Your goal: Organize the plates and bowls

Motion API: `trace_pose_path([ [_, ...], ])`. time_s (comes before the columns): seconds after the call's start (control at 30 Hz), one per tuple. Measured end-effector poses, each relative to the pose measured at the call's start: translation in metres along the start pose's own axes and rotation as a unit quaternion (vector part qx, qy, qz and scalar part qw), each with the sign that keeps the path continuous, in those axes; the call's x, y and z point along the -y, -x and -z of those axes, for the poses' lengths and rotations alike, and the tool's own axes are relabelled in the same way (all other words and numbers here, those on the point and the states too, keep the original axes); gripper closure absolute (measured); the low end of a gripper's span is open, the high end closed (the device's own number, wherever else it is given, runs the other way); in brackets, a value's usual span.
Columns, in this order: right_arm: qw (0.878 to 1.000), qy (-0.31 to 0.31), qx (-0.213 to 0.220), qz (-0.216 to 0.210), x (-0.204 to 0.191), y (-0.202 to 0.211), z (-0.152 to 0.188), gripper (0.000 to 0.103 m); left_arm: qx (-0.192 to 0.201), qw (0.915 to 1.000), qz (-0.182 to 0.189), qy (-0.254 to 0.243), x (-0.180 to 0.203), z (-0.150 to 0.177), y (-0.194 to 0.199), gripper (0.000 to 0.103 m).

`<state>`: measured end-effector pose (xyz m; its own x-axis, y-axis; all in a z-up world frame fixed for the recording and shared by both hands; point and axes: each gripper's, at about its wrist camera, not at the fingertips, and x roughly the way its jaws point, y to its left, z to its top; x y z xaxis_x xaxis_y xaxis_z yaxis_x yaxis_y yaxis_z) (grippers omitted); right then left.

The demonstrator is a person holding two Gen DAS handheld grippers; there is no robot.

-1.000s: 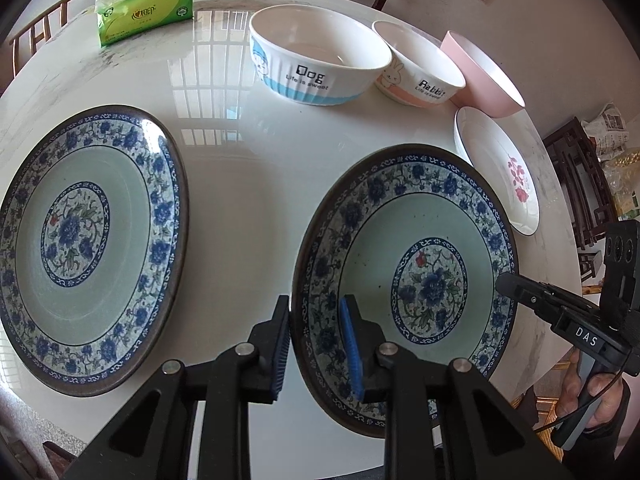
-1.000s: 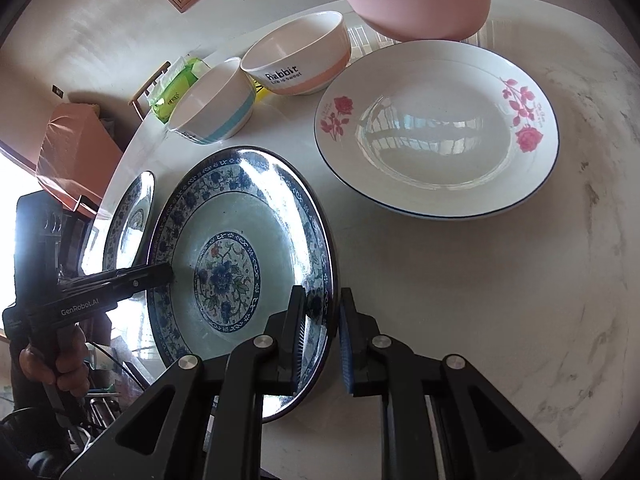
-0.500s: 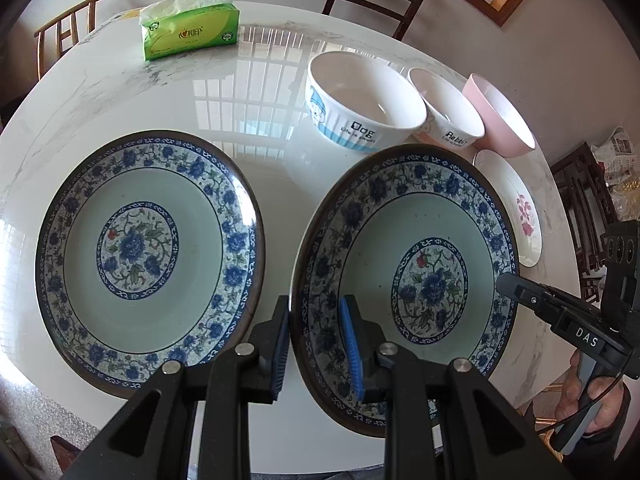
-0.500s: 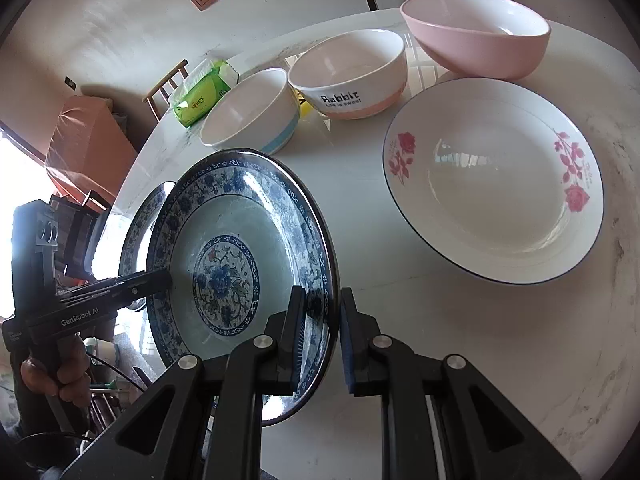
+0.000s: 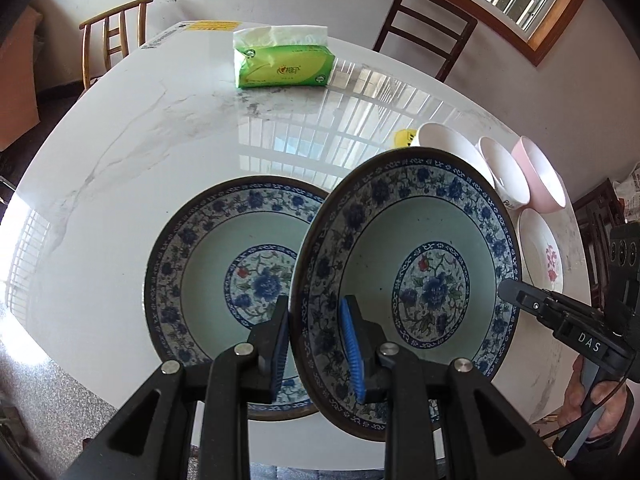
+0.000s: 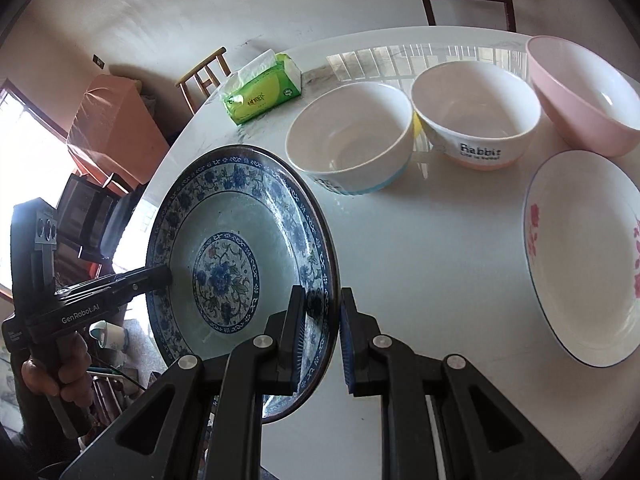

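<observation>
Both grippers hold one blue-and-white floral plate [image 5: 412, 276] by opposite rims, lifted and tilted above the table. My left gripper [image 5: 314, 346] is shut on its near rim. My right gripper [image 6: 320, 338] is shut on its other rim, and the plate [image 6: 240, 248] fills the left of the right wrist view. A second matching plate [image 5: 224, 256] lies flat on the table, partly under the lifted one. The right gripper's finger [image 5: 532, 302] also shows at the plate's far rim in the left wrist view.
On the white marble table [image 5: 160, 140] stand a blue-banded white bowl [image 6: 352, 136], a "Rabbit" bowl [image 6: 476, 116], a pink bowl [image 6: 584, 96] and a white plate with pink flowers [image 6: 588, 256]. A green tissue pack [image 5: 284, 64] sits at the far side. Chairs ring the table.
The held plate has risen and moved left, and now overlaps the second floral plate on the table. Both grippers stay shut on it.
</observation>
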<state>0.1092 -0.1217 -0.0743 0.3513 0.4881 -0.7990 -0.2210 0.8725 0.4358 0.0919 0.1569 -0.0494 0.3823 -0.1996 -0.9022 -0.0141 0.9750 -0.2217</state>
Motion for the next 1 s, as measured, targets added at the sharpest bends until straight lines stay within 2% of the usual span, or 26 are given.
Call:
trace_pose_path([
  [0.37,0.999,0.012,-0.037,-0.012,-0.061,-0.062,-0.019,0.087,-0.012,0.9991,-0.025,0.032,-0.082,-0.016,-0.007,0.076],
  [0.7,0.998,0.000,-0.064,-0.004,-0.075,-0.092,-0.018,0.087,-0.032,0.9985,-0.041,0.019,-0.105,-0.032,-0.030,0.076],
  [0.93,0.998,0.002,-0.069,-0.003,-0.078,-0.096,-0.017,0.086,-0.046,0.9980,-0.038,0.020,-0.114,-0.029,-0.040,0.076],
  [1.0,0.998,0.006,-0.068,0.002,-0.080,-0.096,-0.017,0.086,-0.050,0.9974,-0.051,0.009,-0.109,-0.031,-0.044,0.077],
])
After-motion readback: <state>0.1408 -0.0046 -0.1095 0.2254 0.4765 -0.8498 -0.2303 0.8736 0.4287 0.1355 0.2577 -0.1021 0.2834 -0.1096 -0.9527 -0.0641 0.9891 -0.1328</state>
